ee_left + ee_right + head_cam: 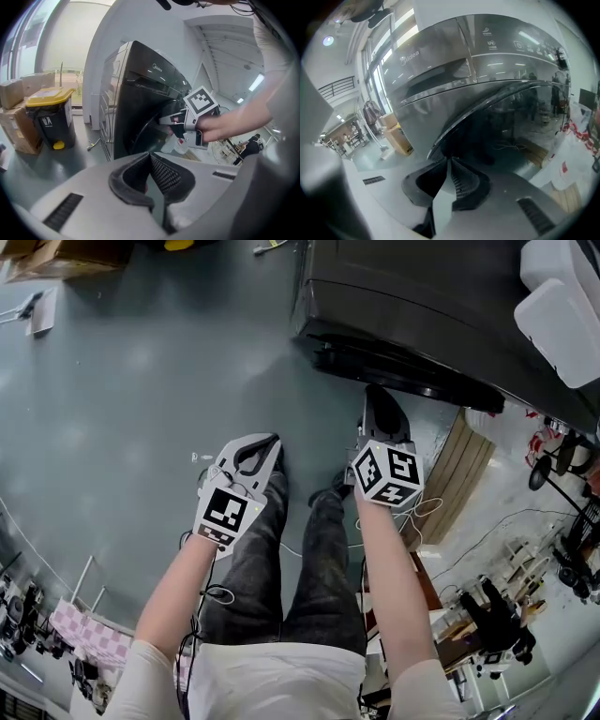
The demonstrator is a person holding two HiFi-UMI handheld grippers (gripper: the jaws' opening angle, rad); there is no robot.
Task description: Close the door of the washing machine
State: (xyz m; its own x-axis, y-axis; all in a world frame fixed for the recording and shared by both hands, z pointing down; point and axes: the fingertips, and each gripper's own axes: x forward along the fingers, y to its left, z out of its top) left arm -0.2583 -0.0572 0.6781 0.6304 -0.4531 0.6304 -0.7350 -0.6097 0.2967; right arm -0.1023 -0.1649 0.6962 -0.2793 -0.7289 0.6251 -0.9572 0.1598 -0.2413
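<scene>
— How far along is the door?

— Not closed yet, I'd say. The washing machine (412,296) stands on the floor (141,381) in front of me. Its door (506,126) looks ajar, swung a little off the front. My right tongs (450,161) are close up against the glass near the rim. Their tips are pressed together with nothing between them.

— So what's left?

— Most of the job, by my reckoning. The door has to be pushed flat against the front until it latches.

— And your other hand?

— My left tongs (150,157) hang farther out, well apart from the door. They are closed too, and empty.

— Count it up for me.

— One machine, one door, two tongs. Off to the machine's left there is one black bin (49,117) with a yellow lid.
</scene>
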